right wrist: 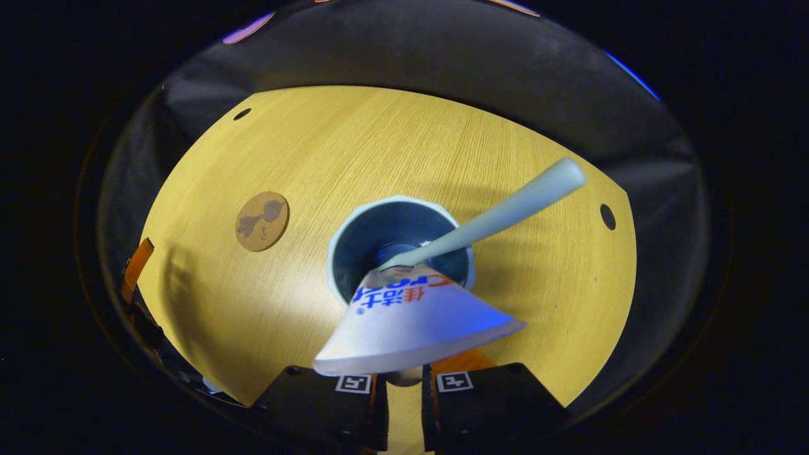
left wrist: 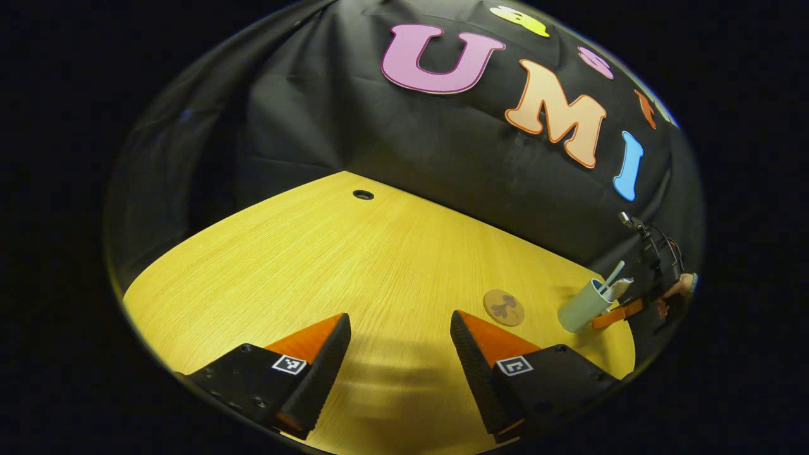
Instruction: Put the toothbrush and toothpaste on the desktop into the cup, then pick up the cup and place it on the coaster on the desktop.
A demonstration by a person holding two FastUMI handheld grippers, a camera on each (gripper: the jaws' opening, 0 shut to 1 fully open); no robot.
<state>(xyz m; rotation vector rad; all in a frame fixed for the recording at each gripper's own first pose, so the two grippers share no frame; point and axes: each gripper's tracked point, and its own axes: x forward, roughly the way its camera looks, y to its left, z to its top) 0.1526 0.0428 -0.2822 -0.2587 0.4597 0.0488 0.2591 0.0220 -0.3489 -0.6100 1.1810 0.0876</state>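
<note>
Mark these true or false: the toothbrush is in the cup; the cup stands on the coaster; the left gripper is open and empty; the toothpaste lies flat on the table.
1. The toothbrush is in the cup: true.
2. The cup stands on the coaster: false, it is apart from it.
3. The left gripper is open and empty: true.
4. The toothpaste lies flat on the table: false, it pokes into the cup, at the right gripper.

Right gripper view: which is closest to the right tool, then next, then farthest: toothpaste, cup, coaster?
1. Toothpaste: held right at the right tool, its far end in the cup.
2. Cup: just ahead, in the middle.
3. Coaster: farthest, off to the left on the desktop.
</note>
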